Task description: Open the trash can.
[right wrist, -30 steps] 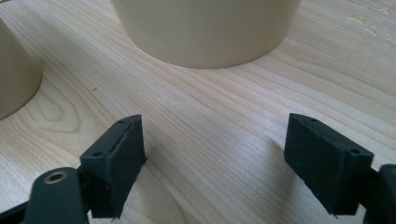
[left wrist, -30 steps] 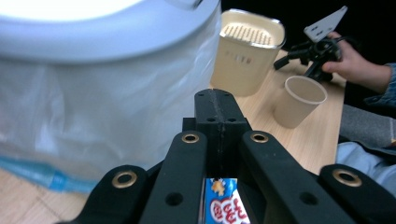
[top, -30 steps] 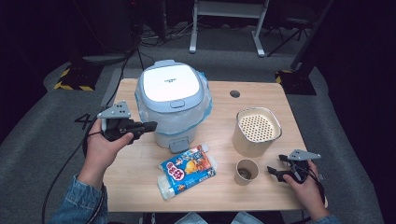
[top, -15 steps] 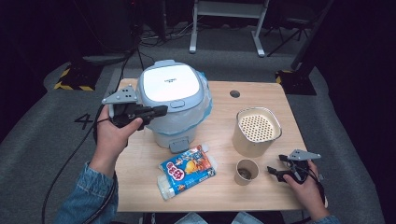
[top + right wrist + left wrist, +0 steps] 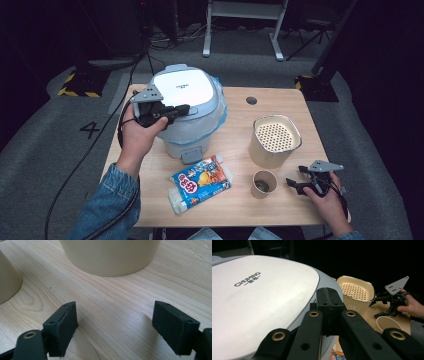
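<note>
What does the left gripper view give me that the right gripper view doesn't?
Left gripper view: the shut left tool over the cooker's white lid, with the right tool and its hand beyond. Right gripper view: the right tool, open with nothing between its pads, low over bare table. Both: the cream perforated pot and the paper cup.

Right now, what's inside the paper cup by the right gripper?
In the high view the paper cup stands open, with a dark patch at its bottom; what it is I cannot tell. In the left gripper view its near wall hides the inside.
</note>
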Demonstrator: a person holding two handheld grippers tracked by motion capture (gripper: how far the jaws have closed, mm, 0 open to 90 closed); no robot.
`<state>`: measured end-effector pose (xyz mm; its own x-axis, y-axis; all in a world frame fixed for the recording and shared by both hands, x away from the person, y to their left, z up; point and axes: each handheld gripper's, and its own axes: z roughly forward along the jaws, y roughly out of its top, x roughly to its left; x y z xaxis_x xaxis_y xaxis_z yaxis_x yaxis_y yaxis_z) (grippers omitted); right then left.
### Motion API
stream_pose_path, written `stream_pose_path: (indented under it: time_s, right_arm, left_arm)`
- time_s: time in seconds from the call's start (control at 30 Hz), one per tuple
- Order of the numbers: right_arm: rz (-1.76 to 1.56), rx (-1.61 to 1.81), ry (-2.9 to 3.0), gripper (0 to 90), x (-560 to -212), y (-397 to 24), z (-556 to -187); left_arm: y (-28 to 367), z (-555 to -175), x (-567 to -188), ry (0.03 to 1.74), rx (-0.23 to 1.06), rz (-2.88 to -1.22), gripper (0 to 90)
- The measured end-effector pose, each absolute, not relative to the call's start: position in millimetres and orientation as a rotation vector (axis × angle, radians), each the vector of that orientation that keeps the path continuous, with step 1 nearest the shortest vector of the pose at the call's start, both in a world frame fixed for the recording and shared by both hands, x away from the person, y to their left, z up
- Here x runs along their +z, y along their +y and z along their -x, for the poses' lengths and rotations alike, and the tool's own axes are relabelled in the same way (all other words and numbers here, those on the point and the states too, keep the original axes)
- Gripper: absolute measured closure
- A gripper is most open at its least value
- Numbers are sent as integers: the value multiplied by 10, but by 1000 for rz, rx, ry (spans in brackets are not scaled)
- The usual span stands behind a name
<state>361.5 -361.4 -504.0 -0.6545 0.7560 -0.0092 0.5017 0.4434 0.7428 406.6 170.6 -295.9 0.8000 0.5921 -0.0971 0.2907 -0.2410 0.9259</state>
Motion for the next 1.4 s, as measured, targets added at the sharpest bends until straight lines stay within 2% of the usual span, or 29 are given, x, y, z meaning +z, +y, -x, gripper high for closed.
stream_pose_path:
  time_s: [0.67,0.87,0.9,0.97,1.1,1.4]
  right_arm:
    - [-1072,1044,2360,205,-5040,-3613,-3615]
    - [-1072,1044,2360,205,-5040,-3613,-3615]
    - [-1073,1044,2360,205,-5040,-3614,-3615]
    - [-1072,1044,2360,204,-5040,-3613,-3615]
    - [-1073,1044,2360,204,-5040,-3614,-3616]
    - [-1072,1044,2360,204,-5040,-3614,-3616]
  left_arm:
    - [1578,-4025,-2835,675,443,-1990,900]
    - [1630,-4043,-2842,685,401,-1957,900]
    - [1641,-4040,-2848,686,391,-1944,878]
    - [1659,-4032,-2858,680,363,-1928,729]
    - [1710,-3971,-2873,635,312,-1881,549]
    - [1789,-3701,-2888,593,343,-1918,384]
